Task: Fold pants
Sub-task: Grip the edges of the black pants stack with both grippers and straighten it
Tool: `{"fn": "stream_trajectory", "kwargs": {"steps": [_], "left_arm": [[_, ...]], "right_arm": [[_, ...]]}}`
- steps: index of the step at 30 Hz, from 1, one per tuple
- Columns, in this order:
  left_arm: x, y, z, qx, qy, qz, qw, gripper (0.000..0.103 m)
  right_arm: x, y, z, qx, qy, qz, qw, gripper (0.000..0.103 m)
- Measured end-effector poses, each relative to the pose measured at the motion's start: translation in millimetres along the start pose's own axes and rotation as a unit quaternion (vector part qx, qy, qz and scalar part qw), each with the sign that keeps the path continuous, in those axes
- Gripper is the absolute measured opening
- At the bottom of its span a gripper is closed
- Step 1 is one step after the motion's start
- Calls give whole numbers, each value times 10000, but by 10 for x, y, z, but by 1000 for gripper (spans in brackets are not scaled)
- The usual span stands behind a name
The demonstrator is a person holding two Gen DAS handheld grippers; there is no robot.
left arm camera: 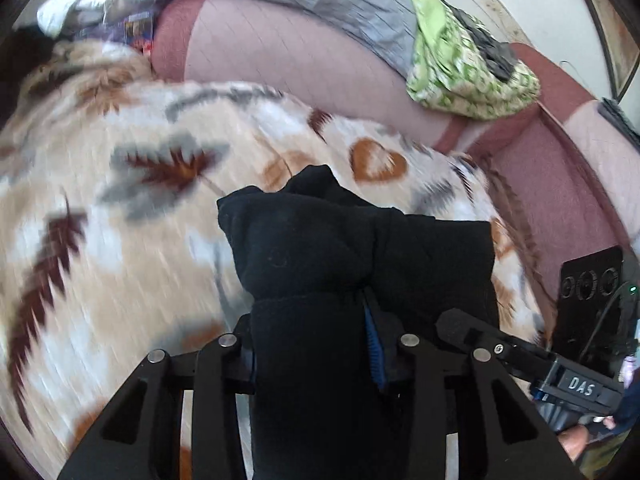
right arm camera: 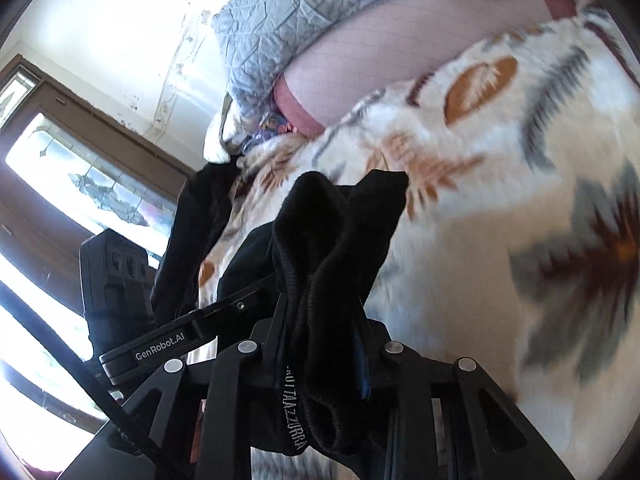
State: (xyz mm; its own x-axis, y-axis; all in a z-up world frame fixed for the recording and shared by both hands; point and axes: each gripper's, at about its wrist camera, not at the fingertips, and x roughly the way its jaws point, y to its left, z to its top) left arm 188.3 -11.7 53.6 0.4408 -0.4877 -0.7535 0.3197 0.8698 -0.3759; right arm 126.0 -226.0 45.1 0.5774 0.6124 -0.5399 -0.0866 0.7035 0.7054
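Left wrist view: black pants [left arm camera: 320, 248] are clamped, bunched, in the left gripper [left arm camera: 316, 344] above a leaf-print blanket [left arm camera: 120, 200]. Soft, limp fleece is judged; the right gripper [right arm camera: 320, 344] pinches the ribbed waistband [right arm camera: 296, 280], a sound hold.

Pink sofa [left arm camera: 280, 52], patterned blanket [left arm camera: 120, 208], grey quilt [right arm camera: 288, 12], sunlit window [right arm camera: 92, 184], white wall [right arm camera: 120, 12]
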Motion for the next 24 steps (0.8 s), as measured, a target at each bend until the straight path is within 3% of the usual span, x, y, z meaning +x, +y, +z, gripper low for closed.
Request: {"fn": "stream_trajectory", "kwargs": {"steps": [3,6,9,11,12,14,16,18,21,24], "left_arm": [[216,94,330,-3,35,187,9998,38],[548,282,532,-189,290,452,9984,48],[929,480,535,-233,732,878,9932,57],[930,563,532,-340,810,668,9939,62],[869,570,537,-369,784,577,9946,62],[651,549,519,-353,590,486,9964,63],[433,491,477,-249,361,546,9975,63],[276,404,405,-149,202,649,9976,63],[256,243,259,111,164,693,9974,70],[360,123,78,466,329,1167,9915,71]], "right_arm": [[211,-3,321,-34,-33,-79,10000,27],[447,-78,583,-26,-37,-290,9996,27],[664,-293,720,48,26,-895,9960,27],[847,-502,725,109,353,-1650,9856,33],[892,-579,711,136,491,-1775,9828,34],[804,-587,709,163,387,-1619,9859,36],[612,-439,718,-107,28,-1836,9829,39],[483,-316,713,-262,-216,-1593,9866,42],[299,-197,611,-216,-435,-1209,9915,46],[117,-112,349,-262,-546,-1347,9890,46]]}}
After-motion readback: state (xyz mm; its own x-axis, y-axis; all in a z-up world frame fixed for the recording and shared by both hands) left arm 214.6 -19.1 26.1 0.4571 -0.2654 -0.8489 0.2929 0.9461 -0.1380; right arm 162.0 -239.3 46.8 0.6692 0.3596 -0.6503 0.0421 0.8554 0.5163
